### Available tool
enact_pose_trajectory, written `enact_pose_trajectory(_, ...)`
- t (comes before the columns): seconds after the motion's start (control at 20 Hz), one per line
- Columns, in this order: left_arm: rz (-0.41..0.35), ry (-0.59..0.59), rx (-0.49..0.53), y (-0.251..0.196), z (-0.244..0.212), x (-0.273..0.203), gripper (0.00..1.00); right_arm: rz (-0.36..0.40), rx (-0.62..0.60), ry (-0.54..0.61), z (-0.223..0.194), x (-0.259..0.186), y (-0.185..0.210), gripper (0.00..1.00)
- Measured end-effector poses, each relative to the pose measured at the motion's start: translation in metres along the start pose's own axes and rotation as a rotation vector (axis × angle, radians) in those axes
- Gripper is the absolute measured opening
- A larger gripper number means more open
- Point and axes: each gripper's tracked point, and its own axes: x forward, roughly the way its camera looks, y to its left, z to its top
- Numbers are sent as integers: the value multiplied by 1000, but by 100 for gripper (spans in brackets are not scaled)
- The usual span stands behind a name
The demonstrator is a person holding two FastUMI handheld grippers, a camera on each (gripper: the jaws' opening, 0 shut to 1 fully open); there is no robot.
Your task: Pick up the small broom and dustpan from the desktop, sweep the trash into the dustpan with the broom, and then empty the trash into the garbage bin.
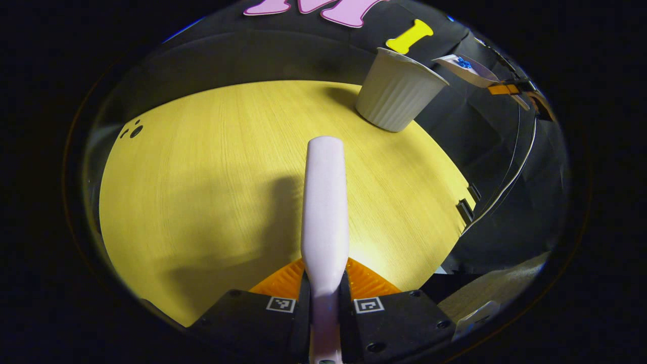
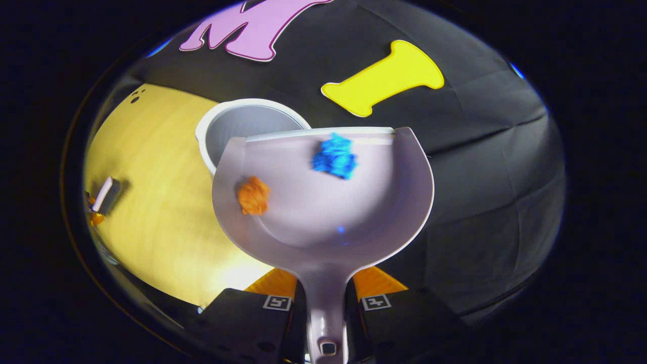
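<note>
**Dustpan loaded, poised to tip into the bin**

Clamped between both fingers of the right gripper [image 2: 326,303] is the handle of a pale dustpan [image 2: 323,212], held up off the desktop [image 2: 151,212]. An orange paper wad [image 2: 253,195] sits on the left of the pan. A blue paper wad [image 2: 334,157], slightly blurred, lies at the far lip. Just beyond that lip, to the left, stands the open white garbage bin [image 2: 242,124]. Sweeping looks finished; the step in hand is likely emptying. The next move probably calls for bringing the lip further left over the bin's mouth, then tilting it downward.

In the left gripper view, the left gripper [image 1: 326,298] grips the broom [image 1: 326,202] by a pale handle-like bar that points away over bare desktop; its bristles are hidden. This view shows the bin's ribbed outer wall [image 1: 397,93], far right, and the dustpan's edge beyond it. The right gripper view instead shows the bin's hollow inside and both wads.
</note>
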Motion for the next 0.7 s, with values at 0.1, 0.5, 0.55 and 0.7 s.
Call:
enact_pose_trajectory(0.1,-2,-4,-14,4,-5,-2,28,-16,-58,30,11,8,-7,35)
enact_pose_trajectory(0.5,10,-3,-63,19,-15,1,28,-94,-352,144,35,19,-18,35)
enact_pose_trajectory(0.55,8,-3,-66,23,-18,-1,28,-87,-366,148,37,19,-14,35)
enact_pose_trajectory(0.7,9,1,-54,27,-23,0,28,-67,-433,175,38,24,-5,35)
